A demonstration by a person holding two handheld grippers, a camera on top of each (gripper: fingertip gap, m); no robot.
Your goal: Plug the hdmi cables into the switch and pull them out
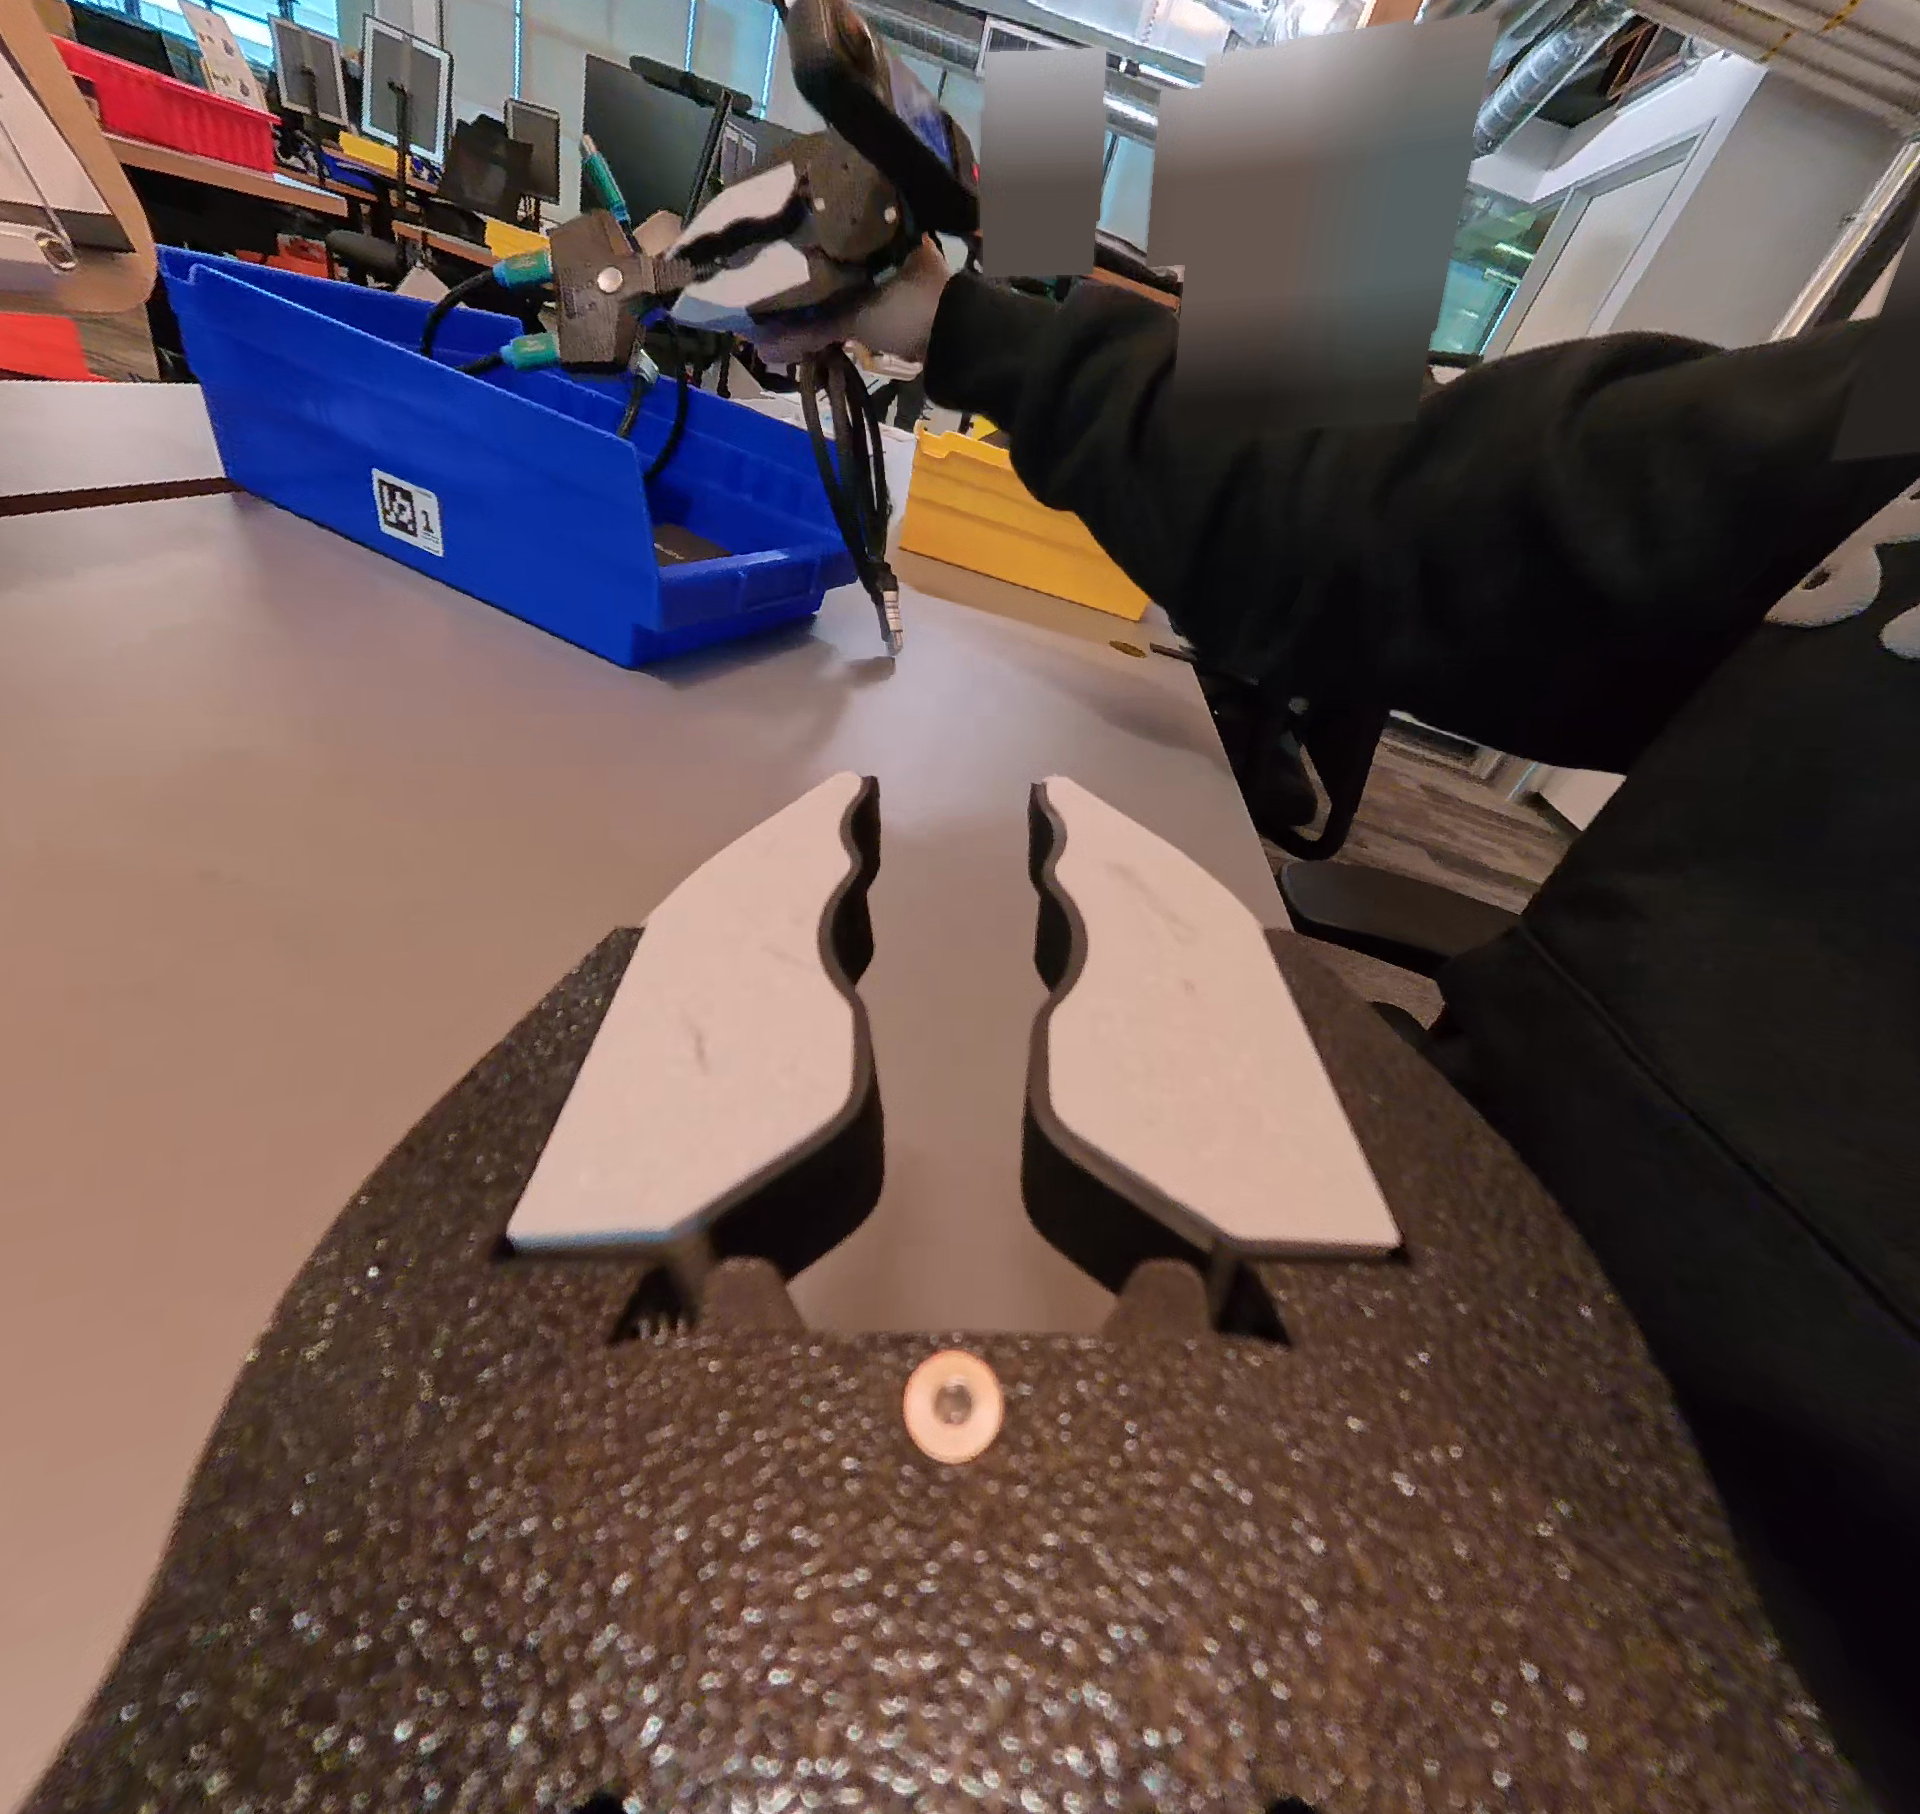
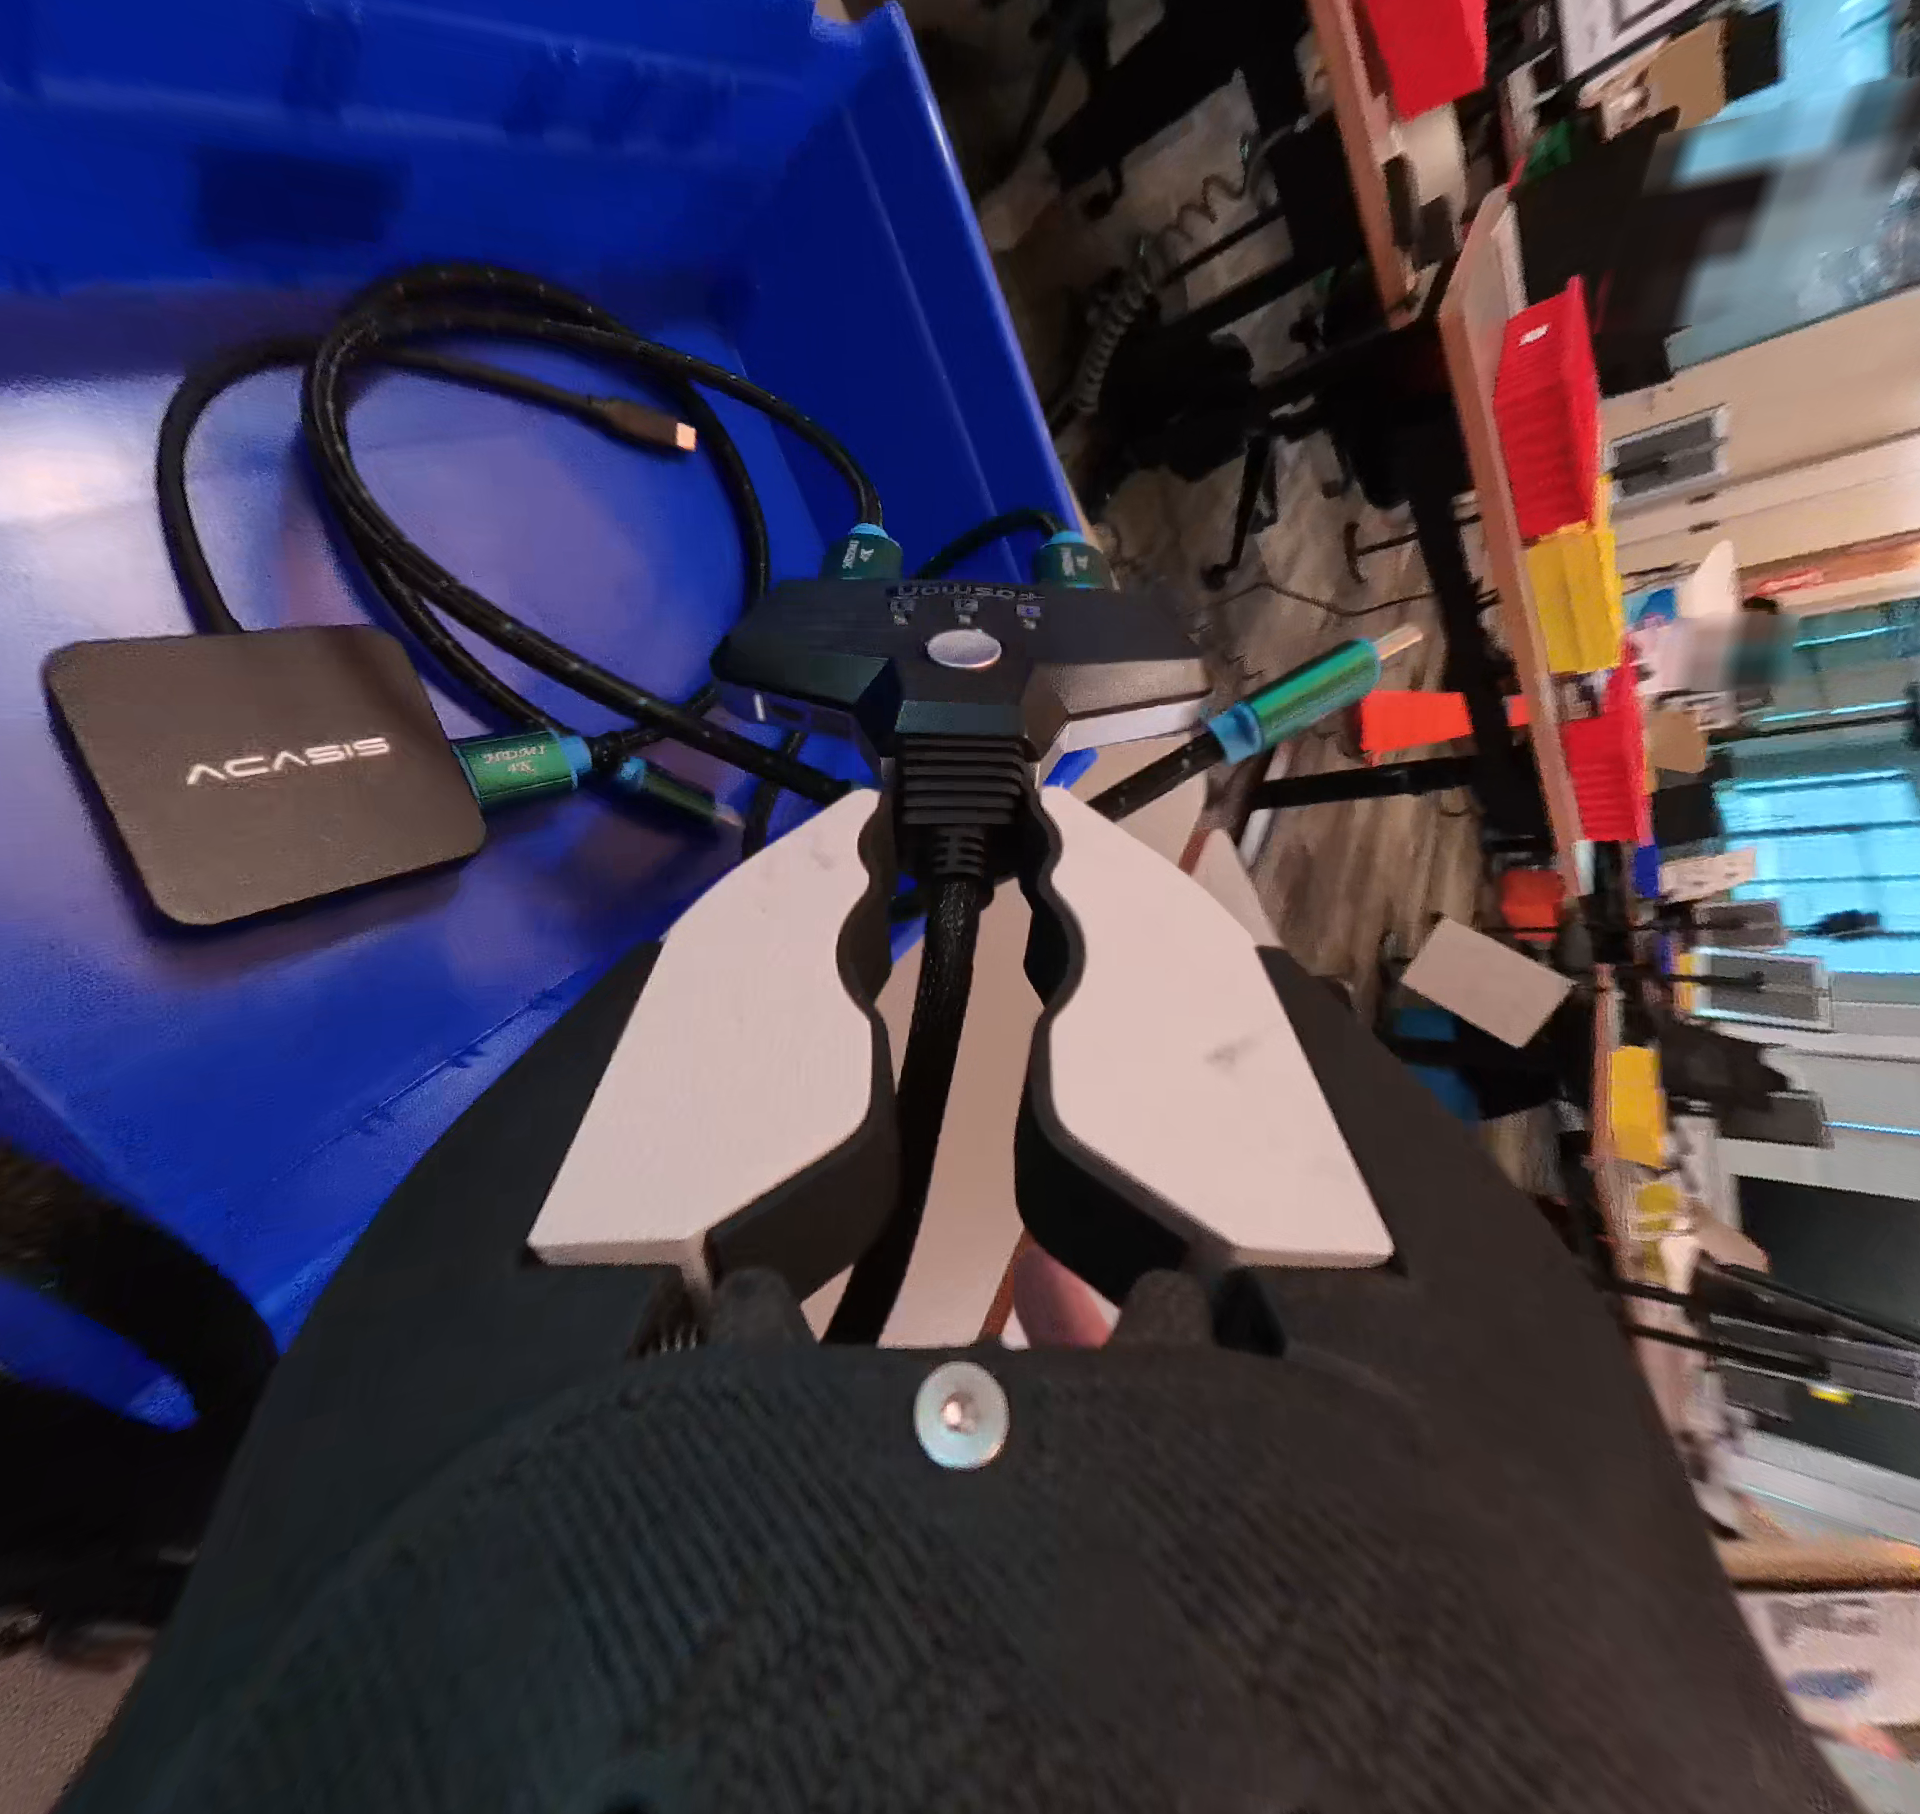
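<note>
A: What is seen, from the biggest thing down?

B: The grey table (image 1: 312, 829) is spread under the left tool (image 1: 954, 808), whose fingers are held apart with nothing between them. Ahead of that tool and to its left, the blue bin (image 1: 499, 476) is set on the table, with a yellow bin (image 1: 997, 528) just beyond it.

A: And the task's things?

B: The switch (image 2: 961, 663) is held in the air over the blue bin (image 2: 520, 154) by the right tool (image 2: 956, 829), which is pinched on the ribbed collar where the switch's own braided lead leaves it. Two green-ended hdmi cables (image 2: 1070, 554) are seated in the far side of the switch. A third plug (image 2: 1309, 689) is seen at the tool's right, apart from the switch, its metal tip bare. A flat black box (image 2: 260, 767) is left on the bin floor at the tool's left, with another green plug (image 2: 525, 762) beside it.

A: Which step is judged to be in hand?

B: The pulling out, probably, though plugging in cannot be ruled out. Next, the switch would have to be kept steady while a seated plug is gripped by the left tool and drawn straight along its port.
</note>
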